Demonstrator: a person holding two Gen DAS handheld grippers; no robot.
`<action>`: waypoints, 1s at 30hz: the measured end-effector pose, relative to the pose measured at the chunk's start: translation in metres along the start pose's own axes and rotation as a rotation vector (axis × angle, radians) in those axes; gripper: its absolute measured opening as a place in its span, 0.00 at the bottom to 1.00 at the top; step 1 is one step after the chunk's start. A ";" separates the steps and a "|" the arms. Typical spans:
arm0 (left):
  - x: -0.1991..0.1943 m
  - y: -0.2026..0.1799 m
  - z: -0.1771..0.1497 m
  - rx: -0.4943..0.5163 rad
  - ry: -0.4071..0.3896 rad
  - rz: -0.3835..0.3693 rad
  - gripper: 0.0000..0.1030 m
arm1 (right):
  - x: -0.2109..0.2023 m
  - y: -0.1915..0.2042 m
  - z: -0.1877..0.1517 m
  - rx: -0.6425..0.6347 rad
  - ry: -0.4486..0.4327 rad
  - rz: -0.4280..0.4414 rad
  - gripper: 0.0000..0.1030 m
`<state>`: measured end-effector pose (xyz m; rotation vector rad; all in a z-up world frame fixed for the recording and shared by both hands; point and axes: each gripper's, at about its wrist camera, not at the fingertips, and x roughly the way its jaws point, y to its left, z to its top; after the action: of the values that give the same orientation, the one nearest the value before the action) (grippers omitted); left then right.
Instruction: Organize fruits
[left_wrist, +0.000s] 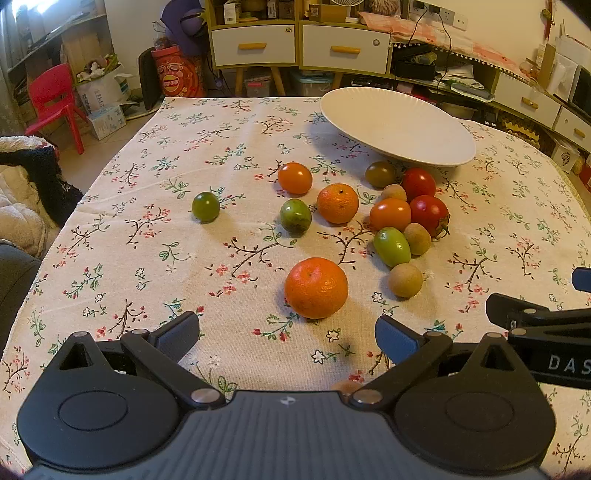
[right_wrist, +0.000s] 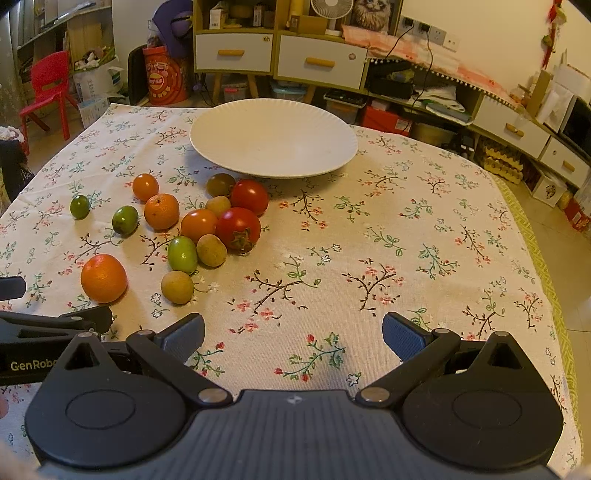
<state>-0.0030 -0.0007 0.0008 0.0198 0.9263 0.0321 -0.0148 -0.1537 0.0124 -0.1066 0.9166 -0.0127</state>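
The fruits lie loose on the bench's floral cloth (right_wrist: 369, 229), none on the white plate (right_wrist: 273, 140) at the far side. A large orange (left_wrist: 316, 287) sits straight ahead of the left tool (left_wrist: 286, 338), close to its spread, empty fingers. Beyond and to that tool's right cluster two red tomatoes (left_wrist: 428, 211), a green fruit (left_wrist: 391, 246) and brown longans (left_wrist: 405, 280). The right tool (right_wrist: 293, 338), also spread and holding nothing, faces bare cloth, with the fruit cluster ahead to its left.
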 end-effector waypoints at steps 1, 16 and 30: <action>0.000 0.000 0.000 0.000 0.000 0.001 0.94 | 0.000 0.000 0.000 0.000 0.000 0.000 1.00; 0.000 0.000 0.000 -0.001 0.000 0.001 0.94 | -0.001 0.003 -0.001 0.001 0.003 0.003 1.00; 0.000 -0.001 0.000 -0.001 0.000 0.001 0.94 | -0.001 0.002 -0.001 0.002 0.005 0.003 1.00</action>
<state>-0.0028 -0.0016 0.0003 0.0192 0.9266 0.0334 -0.0162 -0.1516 0.0122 -0.1030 0.9220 -0.0110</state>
